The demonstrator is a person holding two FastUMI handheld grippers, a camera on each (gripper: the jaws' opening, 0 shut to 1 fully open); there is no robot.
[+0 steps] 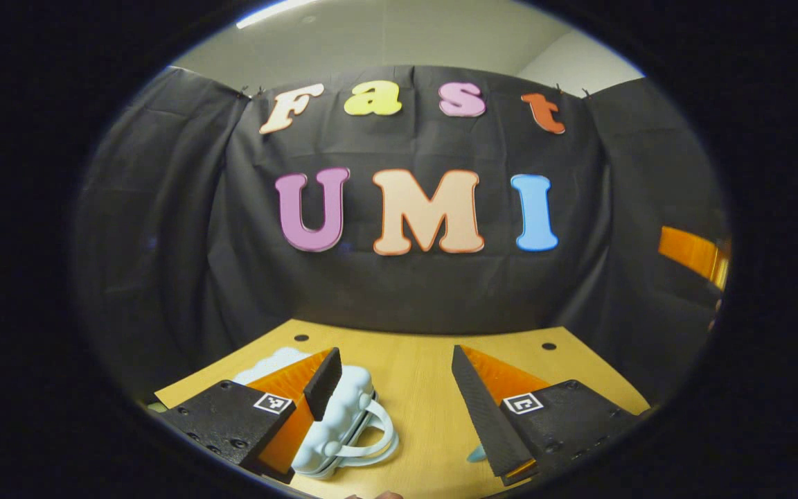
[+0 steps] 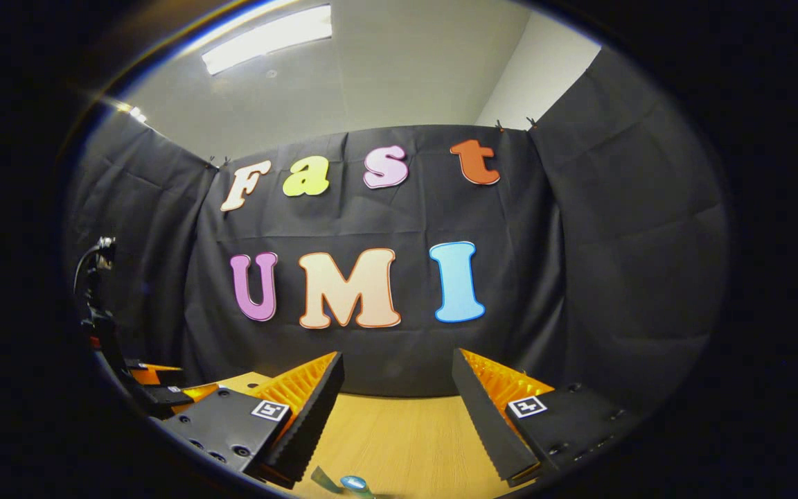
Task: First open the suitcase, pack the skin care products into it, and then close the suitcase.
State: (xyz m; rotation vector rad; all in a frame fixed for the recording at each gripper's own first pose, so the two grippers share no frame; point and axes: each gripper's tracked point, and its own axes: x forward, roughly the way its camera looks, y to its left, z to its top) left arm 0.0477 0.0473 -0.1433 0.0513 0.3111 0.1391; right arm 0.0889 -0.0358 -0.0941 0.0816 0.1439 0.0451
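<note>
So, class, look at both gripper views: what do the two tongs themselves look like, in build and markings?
Each pair of tongs, left and right, has two wedge-shaped fingers tapering forward, with ridged inner faces. Each finger sits on a black block with screw holes and carries a small square black-and-white marker tag. In the right gripper view, the other tongs show at the left edge with a dark cable looping above.
</note>
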